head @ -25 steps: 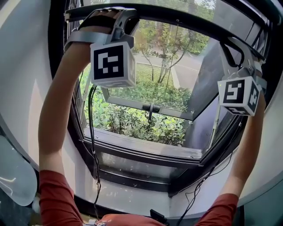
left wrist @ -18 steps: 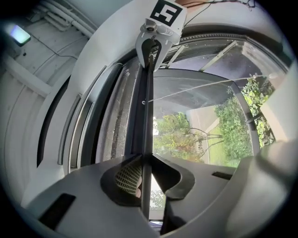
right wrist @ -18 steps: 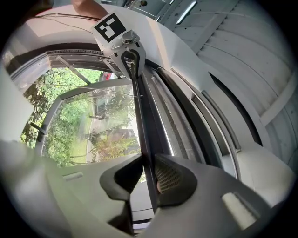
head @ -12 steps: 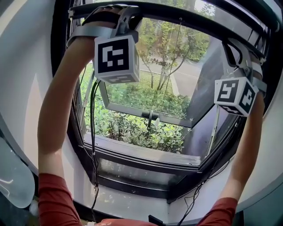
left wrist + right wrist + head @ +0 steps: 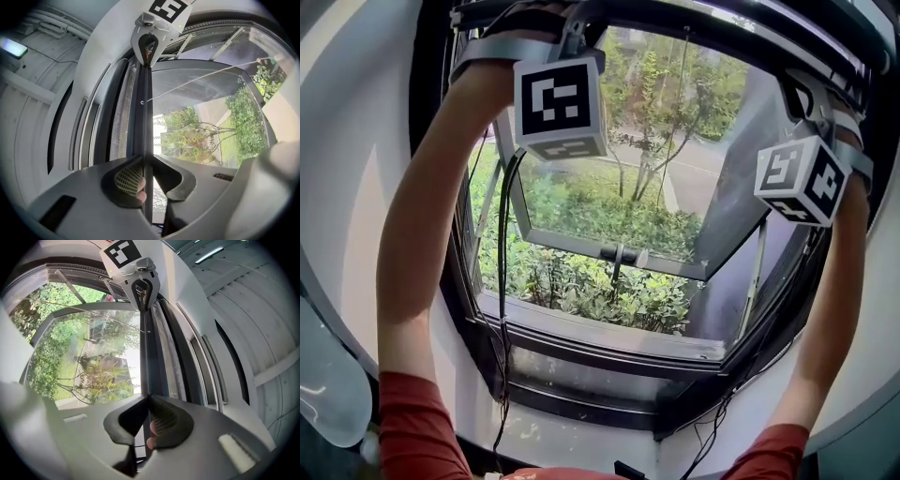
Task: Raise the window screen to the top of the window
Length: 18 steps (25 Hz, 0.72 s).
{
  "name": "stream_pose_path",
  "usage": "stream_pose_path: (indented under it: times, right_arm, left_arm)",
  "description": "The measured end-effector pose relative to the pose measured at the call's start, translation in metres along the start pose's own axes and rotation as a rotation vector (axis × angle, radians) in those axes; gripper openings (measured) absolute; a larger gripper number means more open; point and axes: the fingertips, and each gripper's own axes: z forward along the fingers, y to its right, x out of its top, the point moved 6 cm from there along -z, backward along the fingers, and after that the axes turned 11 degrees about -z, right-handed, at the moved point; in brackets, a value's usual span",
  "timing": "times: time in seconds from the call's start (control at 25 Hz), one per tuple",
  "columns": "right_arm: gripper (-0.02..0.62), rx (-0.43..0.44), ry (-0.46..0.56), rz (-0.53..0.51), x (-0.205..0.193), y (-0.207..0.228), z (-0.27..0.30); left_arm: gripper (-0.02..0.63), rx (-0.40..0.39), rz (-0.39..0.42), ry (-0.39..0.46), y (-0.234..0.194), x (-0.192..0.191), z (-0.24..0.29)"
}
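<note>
Seen from the head view, both my arms (image 5: 422, 234) reach higher than a second ago. The bar (image 5: 147, 103) of the screen has risen with them and now sits close under the top of the window (image 5: 600, 337). My right gripper (image 5: 147, 401) has just been closing its jaws, and they now pinch the bar's thin edge. My left gripper (image 5: 146, 161) is clamped on the same bar, as before. The head view shows the cubes (image 5: 561, 108), the open sash (image 5: 609, 246) and the bushes (image 5: 600, 281), but not the jaw tips. Each gripper view shows its own jaws on the bar, the other gripper at the far end, and mesh (image 5: 123, 108) alongside.
</note>
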Motion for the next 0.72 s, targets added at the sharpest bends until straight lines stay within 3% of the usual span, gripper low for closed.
stream_pose_path:
  times: [0.72]
  right_arm:
    - [0.032,0.031,-0.099,-0.032,-0.009,0.046,0.039]
  left_arm:
    - [0.072,0.002,-0.014,-0.041,-0.042,0.013,0.039]
